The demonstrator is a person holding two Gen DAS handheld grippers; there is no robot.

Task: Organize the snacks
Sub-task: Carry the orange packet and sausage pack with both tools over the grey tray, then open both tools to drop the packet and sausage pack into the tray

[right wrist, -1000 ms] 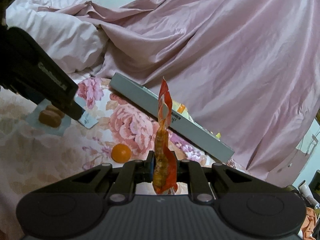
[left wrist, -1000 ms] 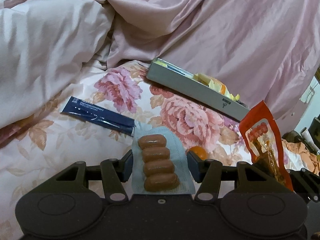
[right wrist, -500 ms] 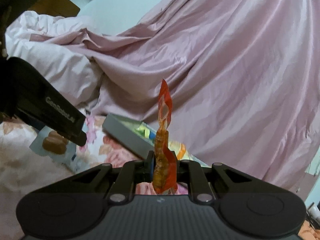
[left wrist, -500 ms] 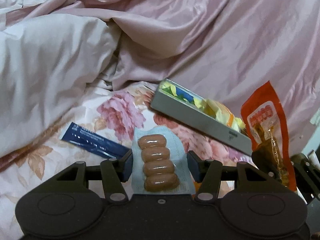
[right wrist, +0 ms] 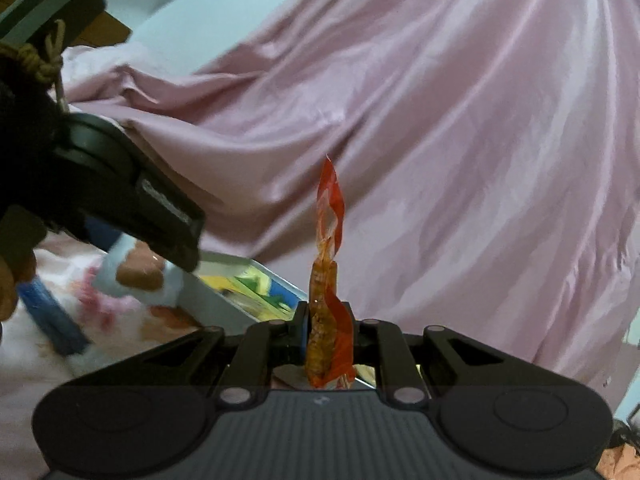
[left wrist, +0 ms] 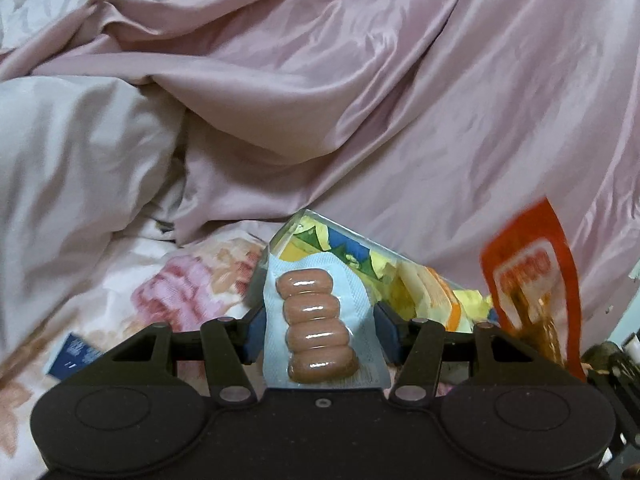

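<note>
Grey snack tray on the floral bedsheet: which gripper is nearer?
Left. The left gripper, shut on the pale blue sausage pack, hangs at the grey snack tray near its end. The right gripper, holding the orange-red snack packet, sits back from it.

Quick tally, nothing fancy:

- Two grippers in play: left gripper (left wrist: 320, 320), right gripper (right wrist: 329, 334).
- One pale blue sausage pack (left wrist: 320, 320), with four little sausages counted inside, stacked in a single column.
- One orange-red snack pouch (right wrist: 329, 320), seen edge-on in the right wrist view and flat-on in the left one (left wrist: 532, 280). Same pouch, so just one.
- One grey box (right wrist: 212, 300) with yellow, blue and orange wrappers inside (left wrist: 400, 272). Too jumbled and blurred for a proper count.
- One dark blue sachet (left wrist: 74, 356) on the flowered sheet (left wrist: 188, 280).
- One pink quilt (left wrist: 400, 100).
</note>
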